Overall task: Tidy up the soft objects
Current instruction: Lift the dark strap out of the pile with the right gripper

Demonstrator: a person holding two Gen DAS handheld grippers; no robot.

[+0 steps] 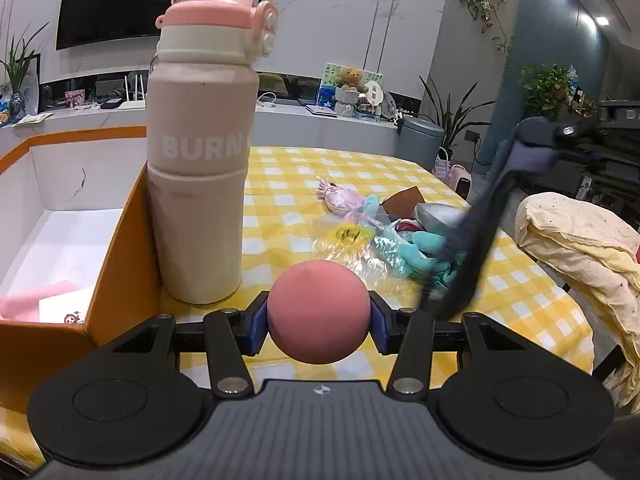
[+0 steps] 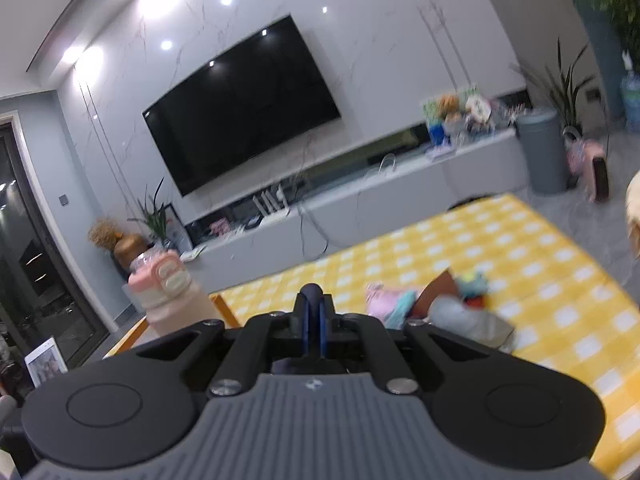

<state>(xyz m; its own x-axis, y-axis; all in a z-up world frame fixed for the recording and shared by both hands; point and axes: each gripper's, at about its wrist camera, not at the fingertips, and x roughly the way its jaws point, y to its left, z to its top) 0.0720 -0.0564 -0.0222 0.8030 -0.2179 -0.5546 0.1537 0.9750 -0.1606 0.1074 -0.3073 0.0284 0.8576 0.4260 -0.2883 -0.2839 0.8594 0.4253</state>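
Observation:
My left gripper (image 1: 318,320) is shut on a pink foam ball (image 1: 318,308), its blue pads (image 1: 258,326) pressing both sides, just above the yellow checked table (image 1: 288,184). My right gripper (image 2: 313,308) is shut, with a bit of dark blue fabric (image 2: 312,291) showing at its tips. In the left wrist view the right gripper (image 1: 536,140) is raised at the right, and a long dark cloth (image 1: 472,256) hangs from it, blurred. Below it lies a pile of soft toys (image 1: 404,240), teal, pink and grey, also seen in the right wrist view as the toy pile (image 2: 440,308).
A tall beige bottle with a pink lid (image 1: 200,160) stands just ahead on the left, against an orange box with a white inside (image 1: 116,248) that holds pink cloth. The bottle (image 2: 168,296) also shows from the right. A chair draped in cream fabric (image 1: 580,248) stands at the table's right edge.

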